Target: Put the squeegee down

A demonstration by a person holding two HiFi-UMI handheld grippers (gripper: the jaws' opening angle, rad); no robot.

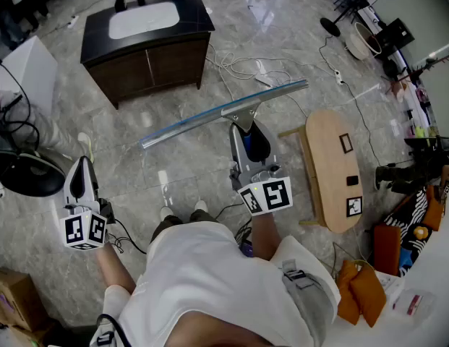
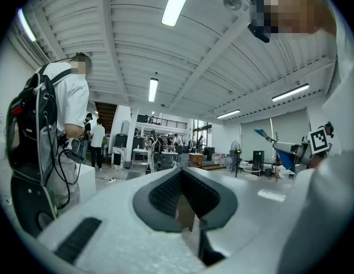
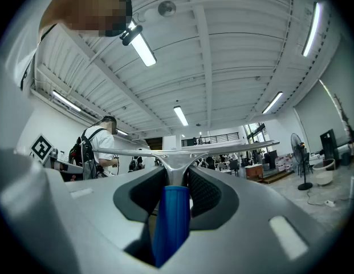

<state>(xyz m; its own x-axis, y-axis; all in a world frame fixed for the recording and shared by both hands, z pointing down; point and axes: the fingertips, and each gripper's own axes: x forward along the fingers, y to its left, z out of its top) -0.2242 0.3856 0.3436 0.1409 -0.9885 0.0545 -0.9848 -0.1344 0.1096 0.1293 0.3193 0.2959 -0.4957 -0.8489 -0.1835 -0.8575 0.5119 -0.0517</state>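
Squeegee (image 1: pixel 231 111) is riding in the air in front of the person, not yet set down. The right gripper (image 1: pixel 247 137) is clenching its blue handle, and I am watching that in the right gripper view, where the handle (image 3: pixel 172 221) is filling the gap between the two dark pads and the metal neck is rising just past the tips to the long blade lying crosswise. In the head view the blade is slanting from lower left to upper right over the pale stone floor (image 1: pixel 173 165). I am reading the edges around it. The dark sink cabinet (image 1: pixel 148 53) is standing well beyond the blade's left half. The wooden bench (image 1: pixel 332 165) is sitting just to the right of the gripper, with the blade's right tip reaching above its far end. Loose cables (image 1: pixel 246 67) are trailing across the floor between the two. Bare floor is lying open under the blade's left half and toward the person's feet. The left gripper (image 1: pixel 81 166) is hanging low at the left, well apart from the squeegee, its jaws closed together on nothing.
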